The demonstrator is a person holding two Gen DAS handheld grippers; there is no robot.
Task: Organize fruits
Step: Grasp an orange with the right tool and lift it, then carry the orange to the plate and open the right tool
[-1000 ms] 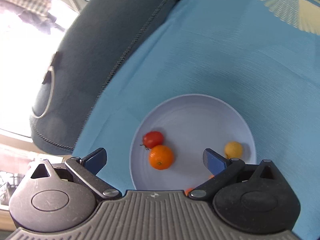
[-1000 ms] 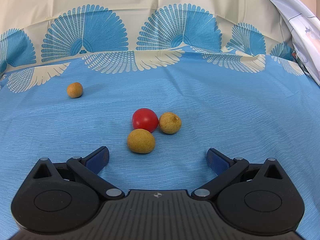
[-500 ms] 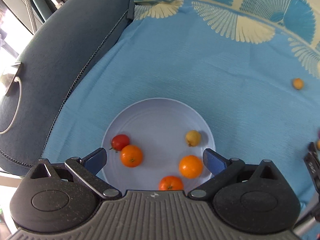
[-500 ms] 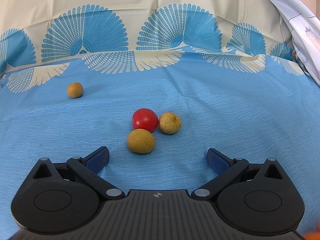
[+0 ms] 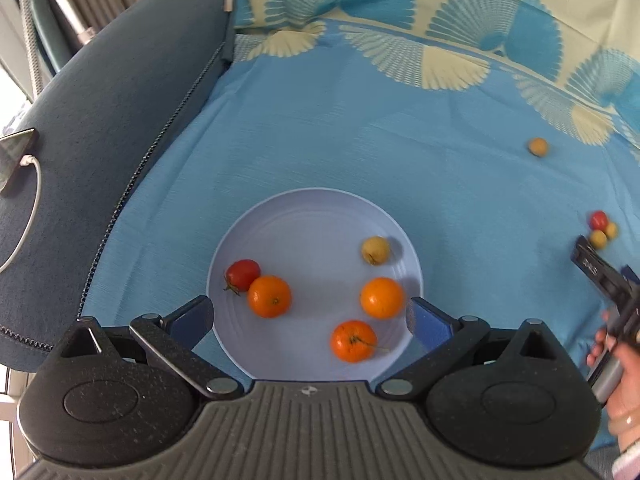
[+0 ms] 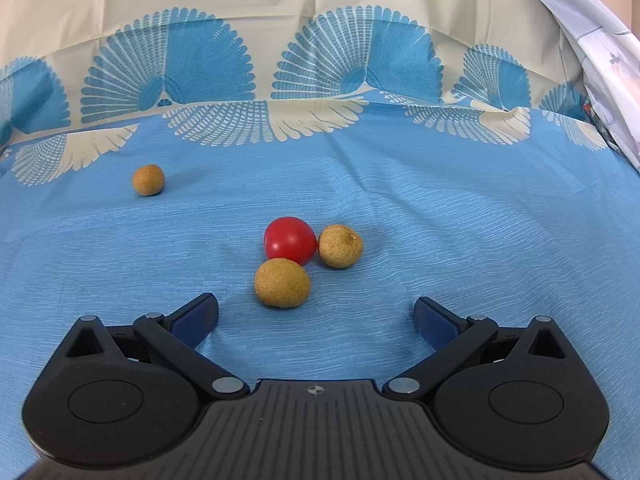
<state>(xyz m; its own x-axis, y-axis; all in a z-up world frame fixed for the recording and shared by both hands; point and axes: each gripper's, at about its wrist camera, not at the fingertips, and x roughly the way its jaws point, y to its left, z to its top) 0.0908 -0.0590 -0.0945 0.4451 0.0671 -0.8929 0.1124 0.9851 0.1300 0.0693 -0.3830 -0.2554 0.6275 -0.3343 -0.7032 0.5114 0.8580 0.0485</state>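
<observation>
A pale blue plate (image 5: 316,208) lies on the blue cloth. It holds three oranges (image 5: 269,296) (image 5: 381,297) (image 5: 353,341), a red tomato (image 5: 242,273) and a yellow fruit (image 5: 375,250). My left gripper (image 5: 308,316) is open and empty above the plate's near edge. My right gripper (image 6: 316,314) is open and empty, just short of a brown longan (image 6: 282,282), a red tomato (image 6: 289,239) and a second longan (image 6: 340,245). A third longan (image 6: 148,179) lies far left. The right gripper also shows in the left wrist view (image 5: 600,276).
A dark blue cushion (image 5: 100,120) with a phone and white cable borders the cloth on the left. The patterned cloth rises as a backrest (image 6: 280,40) behind the fruits. A white fabric (image 6: 600,40) hangs at the far right.
The left gripper has swung right and pulled back, so the whole plate and two more oranges come into view. The right gripper has not moved.
</observation>
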